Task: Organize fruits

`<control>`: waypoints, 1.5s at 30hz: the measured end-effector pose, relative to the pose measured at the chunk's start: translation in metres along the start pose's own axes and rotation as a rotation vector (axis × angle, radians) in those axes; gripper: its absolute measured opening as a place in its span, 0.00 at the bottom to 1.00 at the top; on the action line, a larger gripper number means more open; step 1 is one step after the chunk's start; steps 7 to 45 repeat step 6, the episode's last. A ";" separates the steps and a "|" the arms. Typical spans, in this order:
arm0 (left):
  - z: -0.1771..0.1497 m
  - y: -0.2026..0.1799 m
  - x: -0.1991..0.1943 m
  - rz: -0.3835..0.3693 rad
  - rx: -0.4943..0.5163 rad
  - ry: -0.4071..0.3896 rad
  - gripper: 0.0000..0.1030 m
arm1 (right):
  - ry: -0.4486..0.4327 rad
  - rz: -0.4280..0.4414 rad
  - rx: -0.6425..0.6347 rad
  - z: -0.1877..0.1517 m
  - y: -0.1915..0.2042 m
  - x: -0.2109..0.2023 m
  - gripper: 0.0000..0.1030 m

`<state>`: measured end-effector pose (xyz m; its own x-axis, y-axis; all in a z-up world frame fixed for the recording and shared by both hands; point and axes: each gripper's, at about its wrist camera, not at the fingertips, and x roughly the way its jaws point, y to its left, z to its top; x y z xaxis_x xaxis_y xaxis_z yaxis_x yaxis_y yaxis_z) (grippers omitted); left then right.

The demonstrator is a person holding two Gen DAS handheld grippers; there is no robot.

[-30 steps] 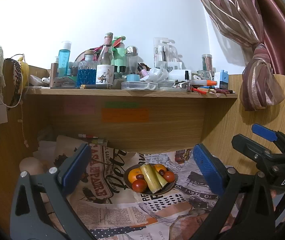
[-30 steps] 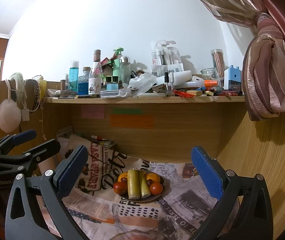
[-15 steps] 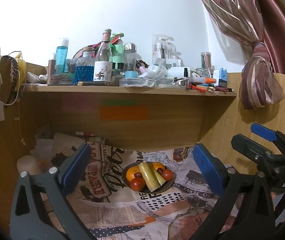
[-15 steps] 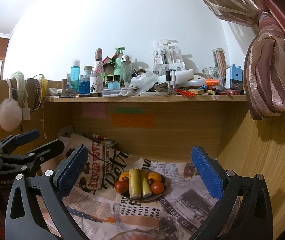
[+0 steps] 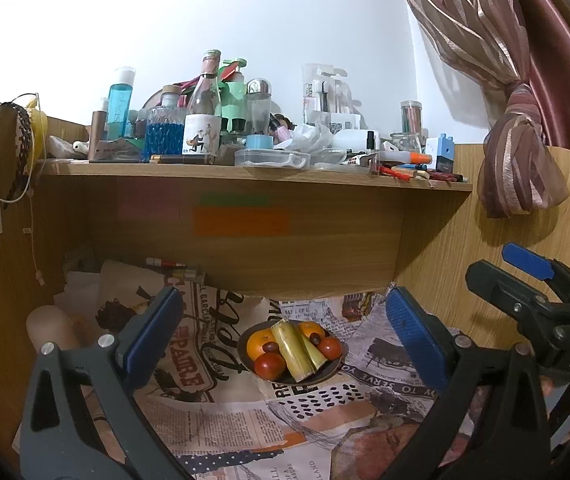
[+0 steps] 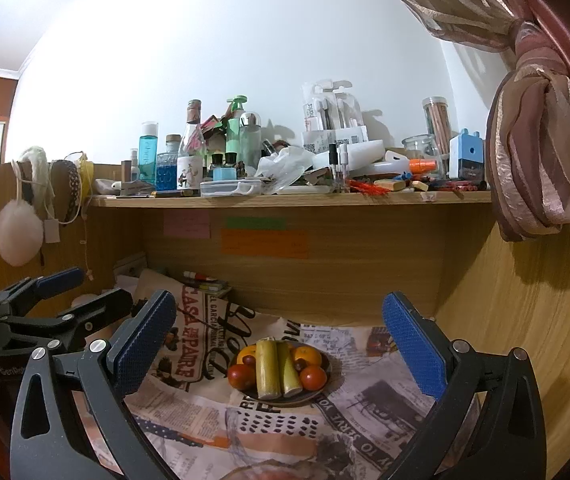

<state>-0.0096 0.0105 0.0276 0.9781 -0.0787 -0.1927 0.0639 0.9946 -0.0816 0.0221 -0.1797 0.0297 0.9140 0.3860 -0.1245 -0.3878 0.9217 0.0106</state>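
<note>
A dark plate [image 5: 327, 374] of fruit sits on newspaper under the shelf: two oranges [image 5: 260, 345], two red tomatoes [image 5: 270, 365], two yellow-green sugarcane pieces [image 5: 293, 350] and small dark fruits. It also shows in the right wrist view [image 6: 317, 394]. My left gripper [image 5: 285, 336] is open and empty, held back from the plate. My right gripper [image 6: 279, 340] is open and empty, also short of the plate. The right gripper shows at the right edge of the left view [image 5: 533, 280]. The left gripper shows at the left edge of the right view [image 6: 69, 300].
A wooden shelf [image 5: 245, 176] crowded with bottles, jars and pens hangs above the plate. Wooden side walls [image 6: 525, 340] close in left and right. Newspaper [image 5: 245, 416] covers the desk. A tied curtain [image 5: 521, 160] hangs at right. A pale rounded object [image 5: 47, 326] lies at left.
Both grippers have tilted or dropped slightly; the shelf and plate sit a little lower in the left view and the scene shifted down in the right view. Jaws stay open.
</note>
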 end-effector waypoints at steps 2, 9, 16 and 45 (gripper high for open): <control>-0.001 0.000 0.001 0.002 0.002 0.001 1.00 | 0.000 0.000 0.002 0.000 -0.001 0.001 1.00; -0.001 -0.001 0.004 0.002 0.002 0.008 1.00 | 0.003 0.001 0.003 0.000 -0.001 0.003 1.00; -0.001 -0.001 0.004 0.002 0.002 0.008 1.00 | 0.003 0.001 0.003 0.000 -0.001 0.003 1.00; -0.001 -0.001 0.004 0.002 0.002 0.008 1.00 | 0.003 0.001 0.003 0.000 -0.001 0.003 1.00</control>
